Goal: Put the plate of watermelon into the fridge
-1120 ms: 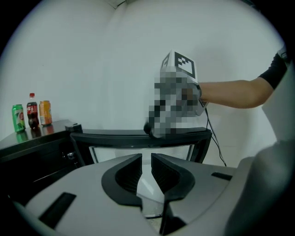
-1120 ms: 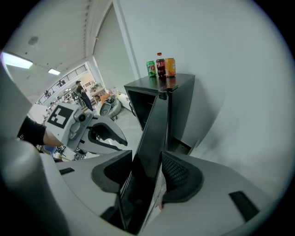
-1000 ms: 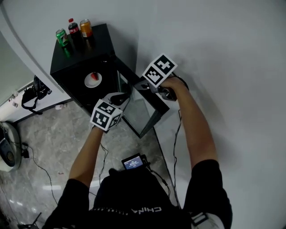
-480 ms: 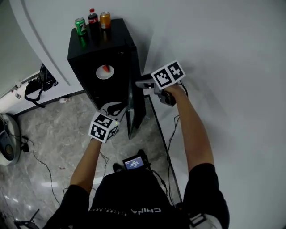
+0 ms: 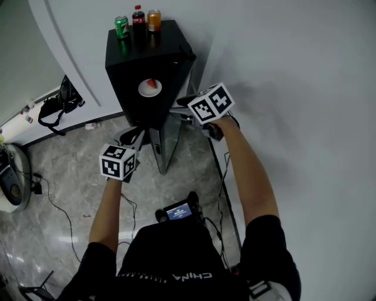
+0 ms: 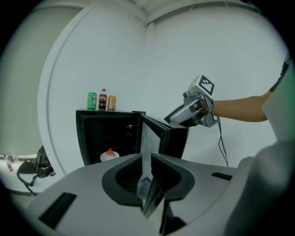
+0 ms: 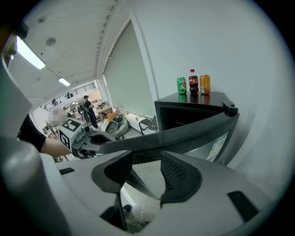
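Fridge door [image 5: 161,144] was wide open, now reads edge-on, prob. swinging shut. Plate of watermelon [image 5: 150,87] sits inside fridge [image 5: 132,62], so only closing left. R claw [image 5: 183,103] open at door's top edge. L claw [image 5: 132,136] near-closed, empty, left of door.

Only "CHINA" can be read, printed on the person's black shirt [image 5: 176,258].

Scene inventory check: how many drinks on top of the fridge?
3, in a row at the back of the fridge top: green can left, red-capped dark bottle middle, orange can right. None seems hidden.
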Available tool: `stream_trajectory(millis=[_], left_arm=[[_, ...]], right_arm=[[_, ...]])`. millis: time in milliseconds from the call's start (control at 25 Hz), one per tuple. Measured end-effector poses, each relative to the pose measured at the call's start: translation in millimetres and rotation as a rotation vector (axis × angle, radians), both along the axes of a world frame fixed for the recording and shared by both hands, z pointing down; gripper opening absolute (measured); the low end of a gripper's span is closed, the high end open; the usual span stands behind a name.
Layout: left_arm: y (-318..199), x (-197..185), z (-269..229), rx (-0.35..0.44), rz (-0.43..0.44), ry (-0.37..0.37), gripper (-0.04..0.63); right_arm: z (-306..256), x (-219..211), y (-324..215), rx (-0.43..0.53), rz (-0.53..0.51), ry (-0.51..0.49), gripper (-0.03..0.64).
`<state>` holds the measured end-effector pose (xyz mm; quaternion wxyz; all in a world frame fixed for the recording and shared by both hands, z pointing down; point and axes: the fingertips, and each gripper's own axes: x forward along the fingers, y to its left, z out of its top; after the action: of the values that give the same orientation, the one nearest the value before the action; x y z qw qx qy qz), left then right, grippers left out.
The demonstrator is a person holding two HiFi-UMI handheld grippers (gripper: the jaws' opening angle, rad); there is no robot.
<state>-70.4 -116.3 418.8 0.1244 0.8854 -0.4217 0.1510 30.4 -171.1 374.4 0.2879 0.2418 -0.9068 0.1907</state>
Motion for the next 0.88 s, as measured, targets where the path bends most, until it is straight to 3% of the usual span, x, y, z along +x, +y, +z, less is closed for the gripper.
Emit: stream_trajectory(millis=[160,240,600,880], left_arm=[[3.5,-24.2,3.3,0.004,-0.014,-0.032,0.061],[-2.0,-27.2,5.1,0.005,-0.012,-0.038,0.061],[-74.3,-78.9,9.4,0.009,-0.086,-0.068,0.036],[-140.7,-120.1,9.6,-0.042,-0.111,-0.052,0.012]], right_arm=[[24.5,-27.6,2.2,0.105,-0.06,0.138,0.196],[32.2,-40.9,-5.7,0.134,-0.059,0.156,0.195],[34.2,-73.0,-77.9,0.159,0.022,0.034,0.149],[40.3,-85.7,-140.0,0.217,0.015,0.036,0.088]])
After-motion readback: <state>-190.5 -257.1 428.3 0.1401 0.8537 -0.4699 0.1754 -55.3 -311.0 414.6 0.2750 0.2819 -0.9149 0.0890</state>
